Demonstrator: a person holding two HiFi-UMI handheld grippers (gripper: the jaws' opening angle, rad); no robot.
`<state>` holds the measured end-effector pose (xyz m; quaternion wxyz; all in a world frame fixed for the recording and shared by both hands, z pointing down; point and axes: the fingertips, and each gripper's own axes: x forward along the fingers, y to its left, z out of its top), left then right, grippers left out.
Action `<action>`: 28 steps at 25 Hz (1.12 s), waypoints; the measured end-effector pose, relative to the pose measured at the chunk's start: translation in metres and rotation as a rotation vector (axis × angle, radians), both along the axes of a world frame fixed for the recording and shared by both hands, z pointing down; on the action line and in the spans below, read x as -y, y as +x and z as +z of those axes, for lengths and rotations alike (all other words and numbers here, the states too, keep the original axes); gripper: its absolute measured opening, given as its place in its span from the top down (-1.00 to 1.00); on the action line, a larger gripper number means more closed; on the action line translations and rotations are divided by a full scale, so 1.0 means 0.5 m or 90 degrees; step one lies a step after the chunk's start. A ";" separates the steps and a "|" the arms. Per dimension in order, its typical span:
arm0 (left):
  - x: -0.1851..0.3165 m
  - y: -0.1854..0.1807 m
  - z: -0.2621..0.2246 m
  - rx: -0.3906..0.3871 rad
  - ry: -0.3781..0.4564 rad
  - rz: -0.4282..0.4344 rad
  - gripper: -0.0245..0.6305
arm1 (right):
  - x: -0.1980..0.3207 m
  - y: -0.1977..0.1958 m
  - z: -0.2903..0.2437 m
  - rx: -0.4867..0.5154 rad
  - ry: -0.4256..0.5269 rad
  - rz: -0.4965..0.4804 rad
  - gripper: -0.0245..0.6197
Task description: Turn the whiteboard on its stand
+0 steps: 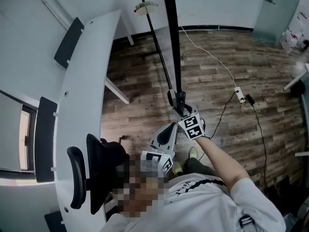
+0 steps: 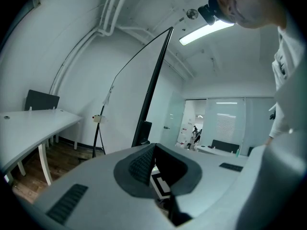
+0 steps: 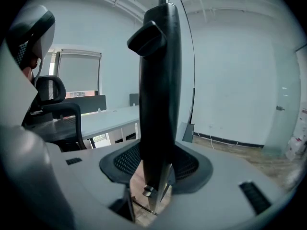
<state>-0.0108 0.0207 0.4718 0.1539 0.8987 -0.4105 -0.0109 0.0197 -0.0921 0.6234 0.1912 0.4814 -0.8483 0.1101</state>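
Whiteboard (image 1: 172, 42): seen edge-on, a black bar over the wood floor (image 1: 217, 76), beside the white desk (image 1: 82, 81).
Right gripper (image 1: 182, 111): its own view shows the pads (image 3: 127, 163) clamped on the board's black edge (image 3: 160, 80).
Left gripper (image 1: 164, 138): low, near the person's body; its own view (image 2: 153, 150) shows the tips together and nothing between them, with the board (image 2: 154, 75) ahead.

No word, number or brand can be read anywhere; the marker cube (image 1: 193, 126) just right of the lower end of the whiteboard (image 1: 172, 42) bears only black-and-white square patterns, no letters; the second cube (image 1: 163, 162), below and left of the whiteboard, bears the same; a small dark print on the white shirt (image 1: 207, 202) below the whiteboard is too small to read; the sheets (image 1: 292, 35) far right of the whiteboard show red marks, illegible.
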 end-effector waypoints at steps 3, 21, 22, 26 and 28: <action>-0.010 0.000 -0.005 -0.003 0.005 0.011 0.89 | -0.022 0.015 0.000 0.001 -0.015 0.011 0.34; -0.022 0.047 -0.099 -0.008 0.027 0.094 0.89 | -0.177 0.114 -0.348 0.214 0.084 0.082 0.88; -0.022 0.055 -0.104 -0.009 0.032 0.096 0.89 | -0.183 0.123 -0.360 0.215 0.094 0.083 0.88; -0.007 0.072 -0.125 -0.010 0.047 0.102 0.89 | -0.189 0.143 -0.391 0.214 0.116 0.090 0.88; -0.004 0.066 -0.128 -0.009 0.044 0.102 0.89 | -0.188 0.137 -0.393 0.214 0.114 0.092 0.88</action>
